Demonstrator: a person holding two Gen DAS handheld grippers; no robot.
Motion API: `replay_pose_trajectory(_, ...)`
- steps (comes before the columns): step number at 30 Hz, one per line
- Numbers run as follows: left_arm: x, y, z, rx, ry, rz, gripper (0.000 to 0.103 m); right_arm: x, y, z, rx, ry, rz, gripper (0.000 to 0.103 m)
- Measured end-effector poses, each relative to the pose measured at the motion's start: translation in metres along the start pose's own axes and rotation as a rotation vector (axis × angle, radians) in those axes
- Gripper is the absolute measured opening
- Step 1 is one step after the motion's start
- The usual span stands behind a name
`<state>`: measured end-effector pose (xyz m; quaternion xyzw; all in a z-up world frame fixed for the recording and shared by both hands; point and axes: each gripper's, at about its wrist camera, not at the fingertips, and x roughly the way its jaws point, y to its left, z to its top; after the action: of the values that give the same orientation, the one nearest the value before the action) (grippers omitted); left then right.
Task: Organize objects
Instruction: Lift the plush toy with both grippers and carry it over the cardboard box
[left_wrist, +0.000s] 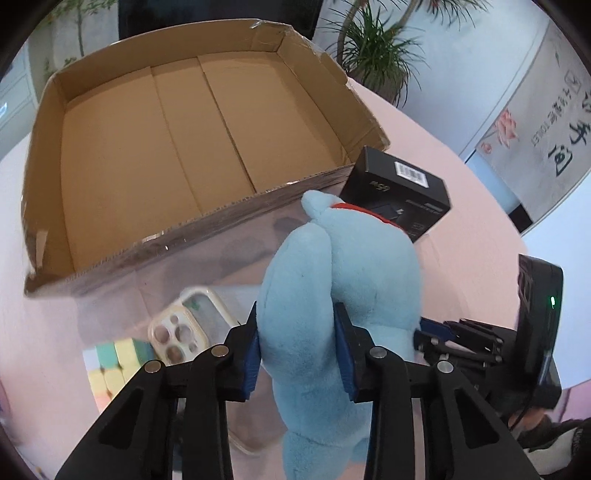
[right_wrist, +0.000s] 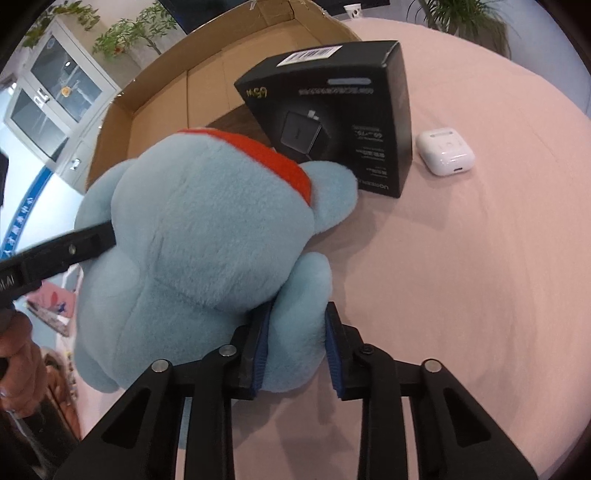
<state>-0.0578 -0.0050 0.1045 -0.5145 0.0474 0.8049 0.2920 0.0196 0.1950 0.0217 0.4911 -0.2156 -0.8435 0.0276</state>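
Cardboard box (left_wrist: 155, 147) sits open on the pink bench (right_wrist: 480, 258). Blue plush toy (right_wrist: 207, 236) is held just before it: left gripper (left_wrist: 297, 354) and right gripper (right_wrist: 295, 350) jaws each clenched on a limb. Likely light, soft, compressible; limbs hold well.

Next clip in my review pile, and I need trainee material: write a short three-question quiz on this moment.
1. True or false: both the left gripper and the right gripper are shut on the blue plush toy.
2. What lies inside the cardboard box? A) the plush toy B) nothing visible C) the phone case
3. Which small white item sits on the table just right of the black carton?

Key: 1 true; 2 B; 3 the white earbud case.
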Motion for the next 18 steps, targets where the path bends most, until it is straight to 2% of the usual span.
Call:
replay_pose_trajectory(2, -0.009, -0.004, -0.011, -0.042, 0.013, -0.042, 0.030, -0.016, -0.013, 0.005, 0.010, 0.002, 0.044, 0.020)
replay_pose_trajectory(5, -0.018, -0.015, -0.039, -0.146, 0.053, -0.160, 0.030, -0.054, -0.026, 0.013, -0.023, -0.048, 0.010, 0.020)
replay_pose_trajectory(6, -0.021, -0.017, -0.047, -0.163, 0.058, -0.178, 0.030, -0.065, -0.028, 0.015, -0.041, -0.067, -0.005, 0.016)
replay_pose_trajectory(8, -0.021, -0.025, -0.061, -0.184, 0.035, -0.134, 0.030, -0.080, -0.026, 0.017, -0.083, -0.071, 0.013, 0.016)
replay_pose_trajectory(10, -0.020, -0.028, -0.070, -0.196, 0.014, -0.021, 0.030, -0.077, -0.021, 0.015, -0.122, -0.051, 0.009, 0.016)
replay_pose_trajectory(12, -0.017, -0.024, -0.074, -0.222, 0.014, 0.036, 0.032, -0.063, -0.012, 0.013, -0.175, -0.053, -0.101, 0.016)
replay_pose_trajectory(14, -0.021, -0.016, -0.078, -0.254, 0.019, 0.042, 0.037, -0.058, -0.017, 0.005, -0.196, -0.044, -0.167, 0.016)
replay_pose_trajectory(16, -0.023, -0.008, -0.081, -0.261, 0.017, 0.046, 0.040, -0.056, -0.028, -0.001, -0.172, -0.027, -0.145, 0.023)
replay_pose_trajectory(18, -0.022, -0.006, -0.081, -0.267, 0.015, 0.057, 0.050, -0.058, -0.038, -0.005, -0.118, -0.021, -0.077, 0.023)
